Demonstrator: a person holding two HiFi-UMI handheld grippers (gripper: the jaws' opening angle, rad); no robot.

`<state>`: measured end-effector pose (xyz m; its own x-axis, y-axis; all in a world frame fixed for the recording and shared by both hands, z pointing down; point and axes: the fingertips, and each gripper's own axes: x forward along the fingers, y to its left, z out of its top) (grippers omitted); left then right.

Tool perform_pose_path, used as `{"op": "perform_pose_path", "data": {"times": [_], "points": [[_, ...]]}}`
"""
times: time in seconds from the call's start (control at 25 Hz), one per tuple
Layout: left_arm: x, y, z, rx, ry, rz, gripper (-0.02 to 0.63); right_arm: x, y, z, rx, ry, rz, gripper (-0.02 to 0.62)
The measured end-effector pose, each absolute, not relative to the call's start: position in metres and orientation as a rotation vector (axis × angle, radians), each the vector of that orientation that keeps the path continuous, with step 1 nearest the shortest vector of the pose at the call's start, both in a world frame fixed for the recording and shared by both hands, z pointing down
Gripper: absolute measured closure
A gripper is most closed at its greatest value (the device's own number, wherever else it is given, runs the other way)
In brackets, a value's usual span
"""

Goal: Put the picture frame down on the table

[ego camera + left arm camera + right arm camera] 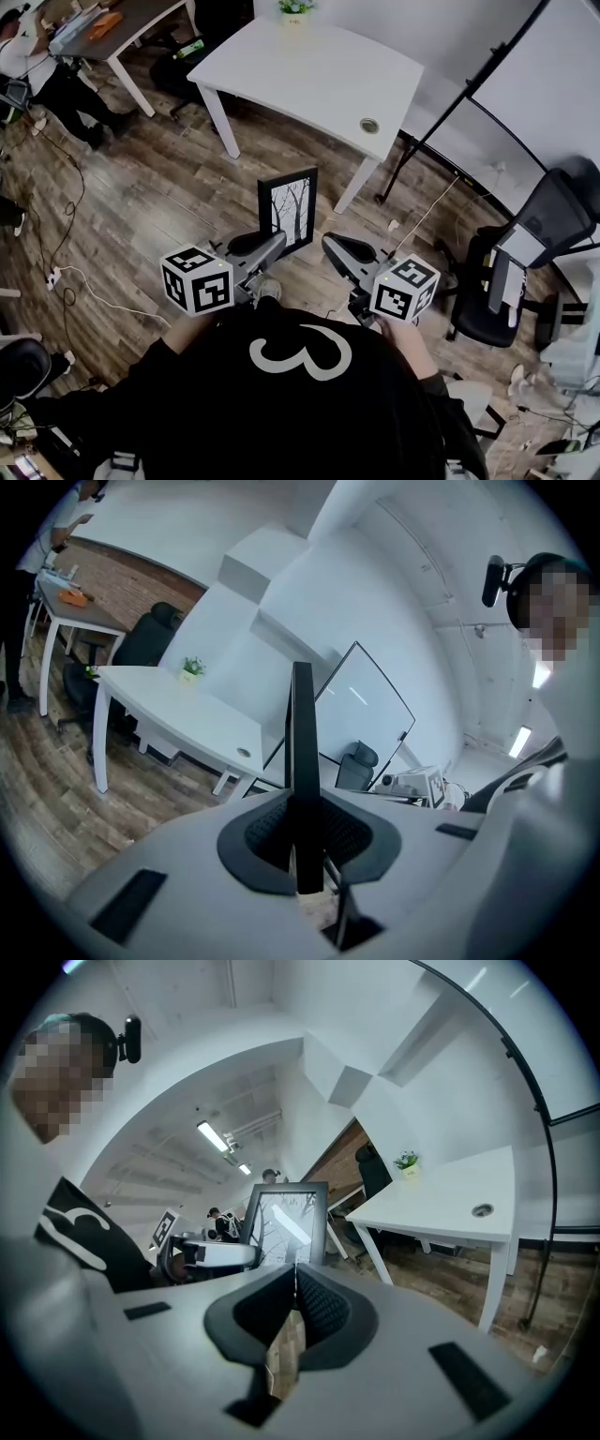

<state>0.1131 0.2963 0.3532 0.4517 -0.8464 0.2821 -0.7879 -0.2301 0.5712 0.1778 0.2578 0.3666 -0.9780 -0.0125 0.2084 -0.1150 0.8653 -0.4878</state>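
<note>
A black picture frame [288,212] with a print of bare trees stands upright in mid-air above the wood floor. My left gripper [278,242] is shut on its lower left edge. In the left gripper view the frame [302,761] shows edge-on, pinched between the dark pads. My right gripper [330,246] hangs just right of the frame, apart from it, shut with nothing in it. In the right gripper view the frame [286,1225] faces me beyond the closed jaws, with the left gripper [246,1255] on it. The white table [309,80] stands ahead.
A small potted plant [295,7] sits at the table's far edge, and a round cable hole [369,125] near its right corner. A whiteboard on a black stand [525,84] is at the right, with black office chairs [525,262] below it. Cables [66,277] trail on the floor at left.
</note>
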Motion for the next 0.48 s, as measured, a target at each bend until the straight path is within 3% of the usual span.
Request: {"op": "perform_pose_path", "data": {"times": [0.48], "points": [[0.043, 0.262, 0.369, 2.035, -1.339, -0.102, 0.549, 0.124, 0.213, 0.388, 0.229, -2.773, 0.797, 0.571]]}}
